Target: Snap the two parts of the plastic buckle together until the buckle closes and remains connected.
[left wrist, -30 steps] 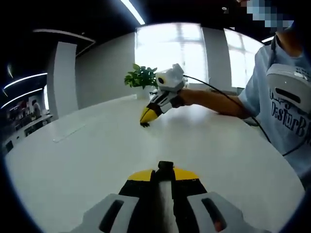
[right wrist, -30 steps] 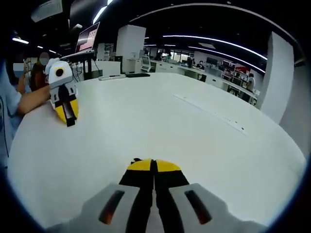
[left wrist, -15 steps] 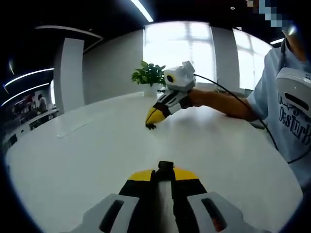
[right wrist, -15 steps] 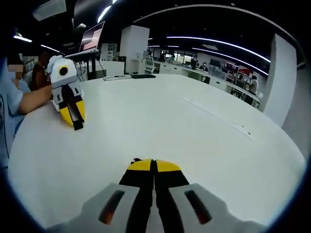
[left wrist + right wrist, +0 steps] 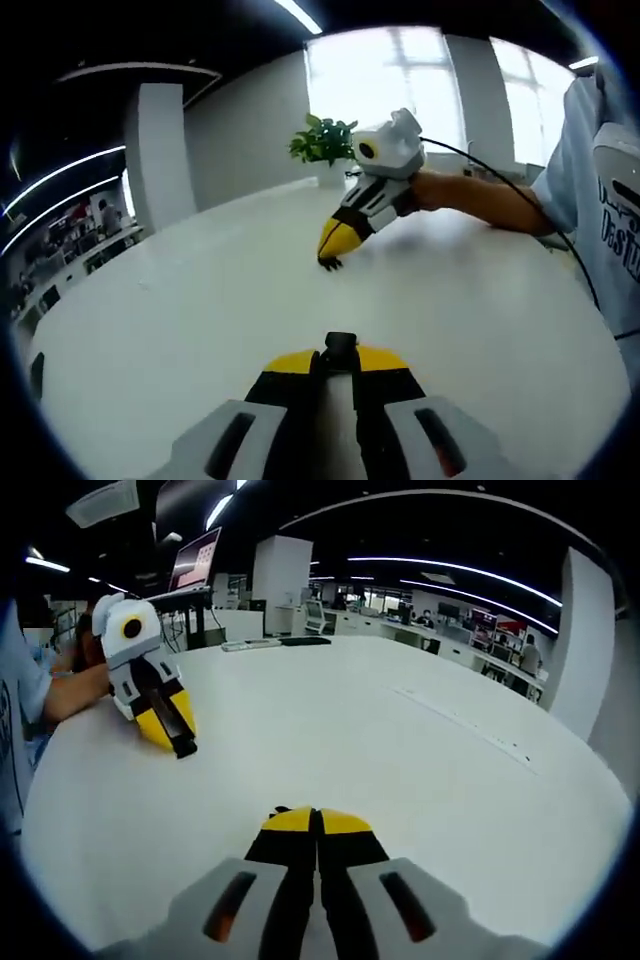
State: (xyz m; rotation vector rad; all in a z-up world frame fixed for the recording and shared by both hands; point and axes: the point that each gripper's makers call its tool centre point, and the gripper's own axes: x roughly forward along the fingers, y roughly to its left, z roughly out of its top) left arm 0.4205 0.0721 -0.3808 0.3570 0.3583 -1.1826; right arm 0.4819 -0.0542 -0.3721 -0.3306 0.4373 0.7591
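Not snapped yet — judged as early in the task, with the joining itself not begun.

Seen in the left gripper view: left gripper (image 5: 338, 362) clenched on a black buckle part (image 5: 341, 344), poking out between the yellow tips, above the near edge of the tabletop (image 5: 180, 300).

Seen further off, toward the far edge: right gripper (image 5: 335, 240) tilted down, with a small black second part (image 5: 329, 264) at its tip, low over the tabletop or touching it — cannot tell which. In the right gripper view, jaws pressed together with nothing clear between them from that angle, so judged clenched on that second part.

Both pieces well apart, with the gripper tips pointing roughly toward each other.

Left to do: bring the two together, line up the ends, push until locked, then check the hold.
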